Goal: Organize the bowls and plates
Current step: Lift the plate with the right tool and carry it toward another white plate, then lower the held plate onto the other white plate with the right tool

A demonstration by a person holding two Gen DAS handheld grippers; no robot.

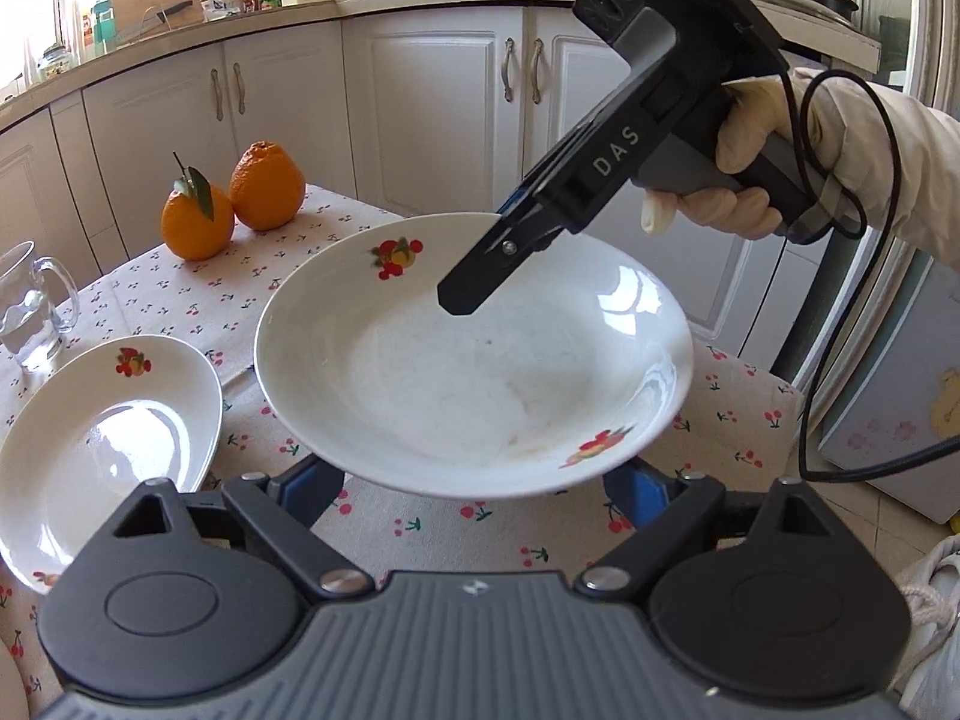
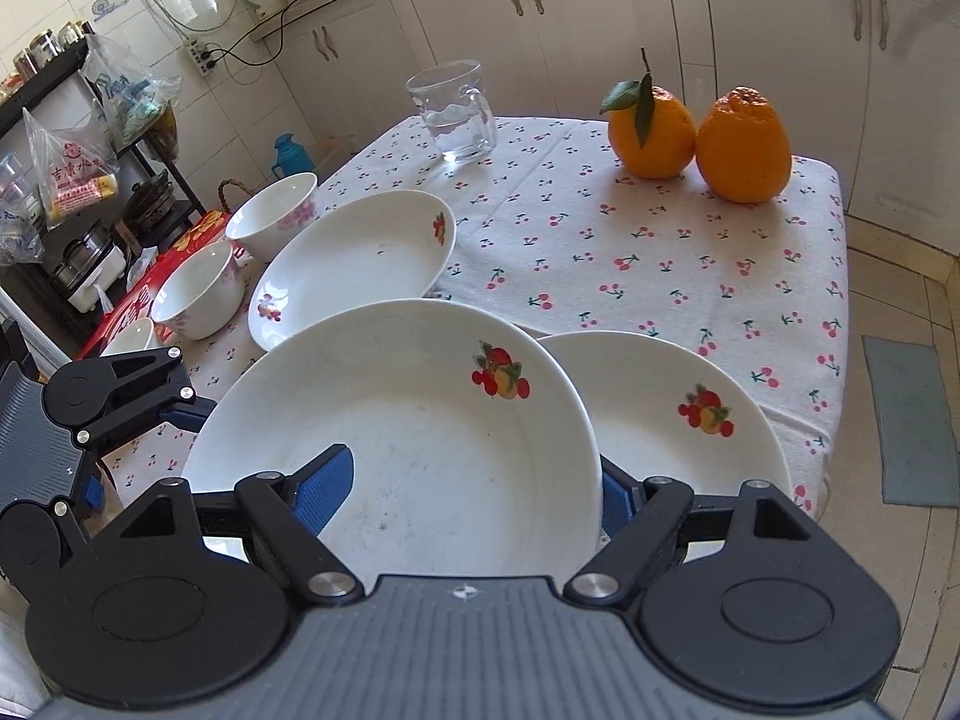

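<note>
Small kitchen with white cabinets, and a table under a cherry-print tablecloth (image 2: 660, 276) where all the crockery sits. The main thing is the deep white plate with fruit decals (image 2: 432, 420), which is up off the cloth at the near end of the table. The right gripper (image 2: 471, 474) has it pinched, one blue pad on the inner face and the other tucked behind the rim. The left gripper (image 1: 474, 486) sits just under the plate's opposite edge with its fingers spread wide, gripping nothing. So this looks like the stacking step, mid-carry. The next move probably calls for lowering it level onto the matching white plate (image 2: 648, 384) right beside it, then letting go gently so it nests. Count-wise there are three fruit-decal plates, including the far plate (image 2: 354, 264). There are also two white bowls with pink flowers (image 2: 276, 210) (image 2: 198, 288), plus a sliver of a small white dish (image 2: 135, 336) that's hard to make out. Further back are two oranges (image 2: 651, 132) (image 2: 744, 144) and one clear glass mug (image 2: 453, 114).
</note>
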